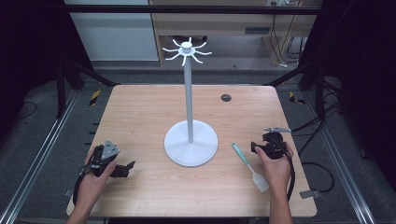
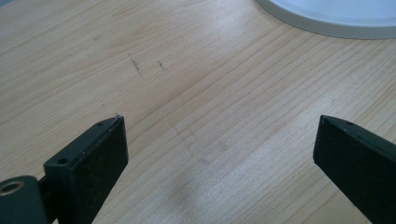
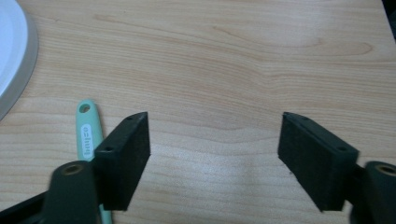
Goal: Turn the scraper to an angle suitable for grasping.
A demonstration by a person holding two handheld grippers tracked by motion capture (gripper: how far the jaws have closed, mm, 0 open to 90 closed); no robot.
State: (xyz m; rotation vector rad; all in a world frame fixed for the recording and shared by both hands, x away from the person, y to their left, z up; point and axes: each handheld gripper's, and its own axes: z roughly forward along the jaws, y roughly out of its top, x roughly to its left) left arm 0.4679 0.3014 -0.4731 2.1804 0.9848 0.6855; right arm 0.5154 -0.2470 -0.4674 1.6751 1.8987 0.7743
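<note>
A white hook stand point(image 1: 188, 93) rises from a round base point(image 1: 191, 142) at the table's middle, with a ring of bare hooks point(image 1: 187, 49) at its top. A spatula point(image 1: 250, 166) with a teal handle and a white blade lies flat to the right of the base. My right gripper point(image 1: 265, 142) rests just right of the spatula's handle, open and holding nothing. In the right gripper view the handle point(image 3: 86, 133) lies outside my left jaw, and the right gripper point(image 3: 215, 140) spans bare wood. At the front left my left gripper point(image 1: 122, 169) point(image 2: 219, 140) is open over bare wood.
The wooden table point(image 1: 140, 112) has a small dark round grommet point(image 1: 226, 97) at the back right. The stand's base rim point(image 2: 336, 23) lies ahead of the left gripper and at the far left of the right gripper view point(image 3: 14, 60). Black frame posts flank the table.
</note>
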